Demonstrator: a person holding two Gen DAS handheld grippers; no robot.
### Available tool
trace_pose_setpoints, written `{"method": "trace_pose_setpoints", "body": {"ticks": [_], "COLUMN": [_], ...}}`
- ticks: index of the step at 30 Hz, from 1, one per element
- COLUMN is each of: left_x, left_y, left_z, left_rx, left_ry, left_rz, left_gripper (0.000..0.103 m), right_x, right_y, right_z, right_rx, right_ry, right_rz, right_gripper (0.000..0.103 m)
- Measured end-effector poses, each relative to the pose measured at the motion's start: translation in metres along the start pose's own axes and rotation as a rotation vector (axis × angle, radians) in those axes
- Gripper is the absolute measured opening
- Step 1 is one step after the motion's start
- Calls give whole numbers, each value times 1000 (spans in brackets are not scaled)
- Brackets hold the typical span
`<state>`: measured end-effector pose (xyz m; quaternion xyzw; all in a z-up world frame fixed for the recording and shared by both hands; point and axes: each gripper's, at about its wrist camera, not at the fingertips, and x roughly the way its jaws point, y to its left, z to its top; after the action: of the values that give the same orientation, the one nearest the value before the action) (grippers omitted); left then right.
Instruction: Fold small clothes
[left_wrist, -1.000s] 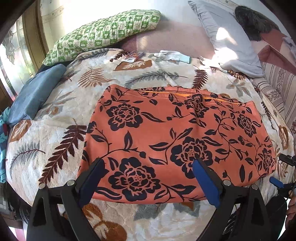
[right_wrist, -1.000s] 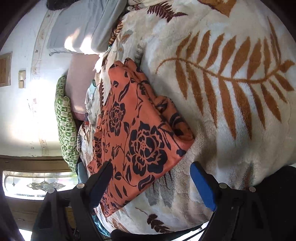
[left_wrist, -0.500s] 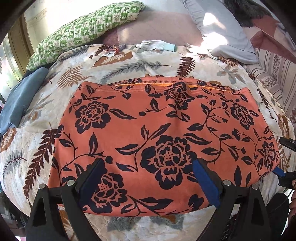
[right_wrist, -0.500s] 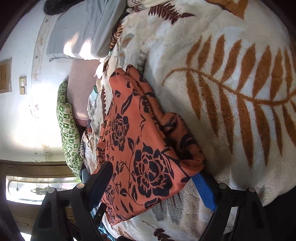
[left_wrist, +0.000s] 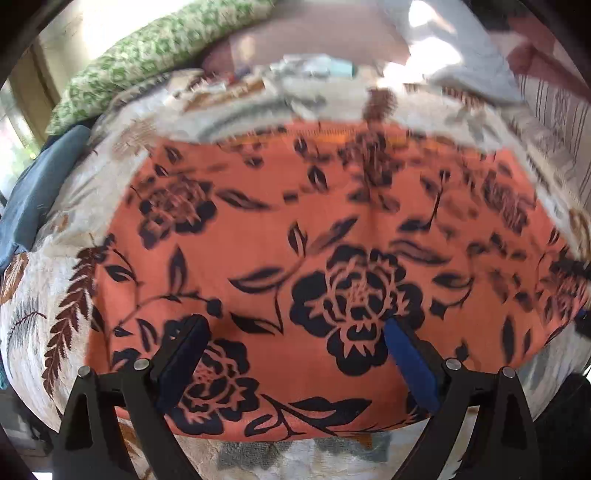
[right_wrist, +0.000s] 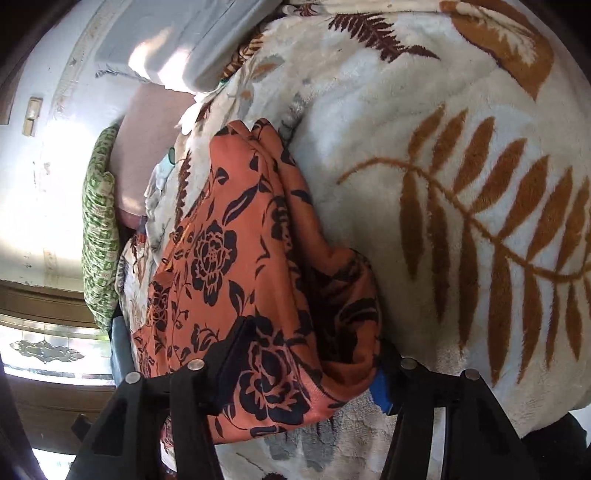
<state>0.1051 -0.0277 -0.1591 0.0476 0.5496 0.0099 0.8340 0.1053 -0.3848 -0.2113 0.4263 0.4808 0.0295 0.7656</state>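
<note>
Two grippers work one orange garment (left_wrist: 295, 236) lying on the bed's blanket (right_wrist: 461, 122): the left gripper (left_wrist: 295, 354) gapes wide above its near edge, the right gripper (right_wrist: 306, 373) straddles its corner, grip unclear; three pillows behind.

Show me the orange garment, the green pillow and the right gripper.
garment (left_wrist: 280, 236): left wrist view, middle of the orange cloth.
green pillow (left_wrist: 155, 55): left wrist view, its patterned top.
right gripper (right_wrist: 314, 362): right wrist view, between its fingertips, around the garment's corner.

Orange garment (left_wrist: 314, 258) with black floral print, spread flat on the bed, right end bunched into folds.
</note>
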Motion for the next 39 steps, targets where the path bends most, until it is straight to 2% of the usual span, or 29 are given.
{"method": "trace_pose_setpoints", "body": {"ticks": [2,3,4,5,6,7,8,10,11,12,13,14,15,16,17,18,20,21,23,26,27,29,30,33,35,39], "left_x": [-2,-7,-17,-30,-41,-46,-42,-5,6,-1,-10,-22,-35,-44,-45,-36,1,0,-3,-10,-18,-41,-55,-91,-110,-129], "left_y": [-10,-11,-9,-6,-5,-5,-4,-5,-5,-6,-6,-5,-4,-4,-5,-6,-6,-5,-7,8,18,45,62,121,164,247], "left_z": [-3,-1,0,2,2,2,2,0,-3,-3,-3,-2,-2,-3,-4,-5,-7,-8,-7,-4,-5,-12,-17,-38,-55,-84], "left_rx": [58,56,39,22,20,29,36,54,59,56,47,29,18,22,28,34,41,54,71,25,-13,-104,-149,-278,-375,-531], "left_ry": [-42,-31,-38,-81,-132,-167,-159,-15,-9,-42,-34,-51,-101,-146,-164,-135,7,-42,-35,-20,-30,-83,-121,-212,-244,-275], "left_rz": [50,38,5,-14,2,30,41,16,22,31,21,-21,-46,-26,10,33,37,46,45,-26,-49,-98,-98,-59,-24,60], "left_gripper": [97,92,87,87,87,87,87,89,91,92,89,89,89,89,89,89,91,95,94,90,84,83,83,83,83,83], "right_x": [1,3,4,4,3,1,0,2,4,5,5,3,3,3,6,9,10,7,-2,-17,-22,-28,-29,-18,-1,63], "right_y": [5,7,8,7,6,5,5,9,9,7,7,9,12,15,17,16,14,16,33,74,91,127,145,204,239,288], "right_z": [0,0,0,1,2,2,2,1,1,1,0,-1,-2,-3,-3,-3,-2,-3,-7,-14,-18,-29,-37,-74,-106,-175], "right_rx": [-38,-73,-83,-78,-66,-61,-65,-79,-74,-52,-31,-30,-48,-74,-89,-96,-93,-95,-149,-254,-289,-361,-392,-515,-589,-691], "right_ry": [-14,-18,-15,-14,-10,-10,-13,-11,1,10,8,5,3,3,8,13,8,-5,-42,-82,-91,-105,-101,-55,-2,148], "right_rz": [-22,-42,-69,-78,-68,-65,-67,-77,-78,-76,-55,-37,-42,-57,-73,-88,-99,-95,-98,-63,-39,13,46,126,174,199], "right_gripper": [68,61,43,37,34,32,32,35,36,42,54,56,56,56,54,32,22,17,15,14,14,13,13,13,13,13]}}
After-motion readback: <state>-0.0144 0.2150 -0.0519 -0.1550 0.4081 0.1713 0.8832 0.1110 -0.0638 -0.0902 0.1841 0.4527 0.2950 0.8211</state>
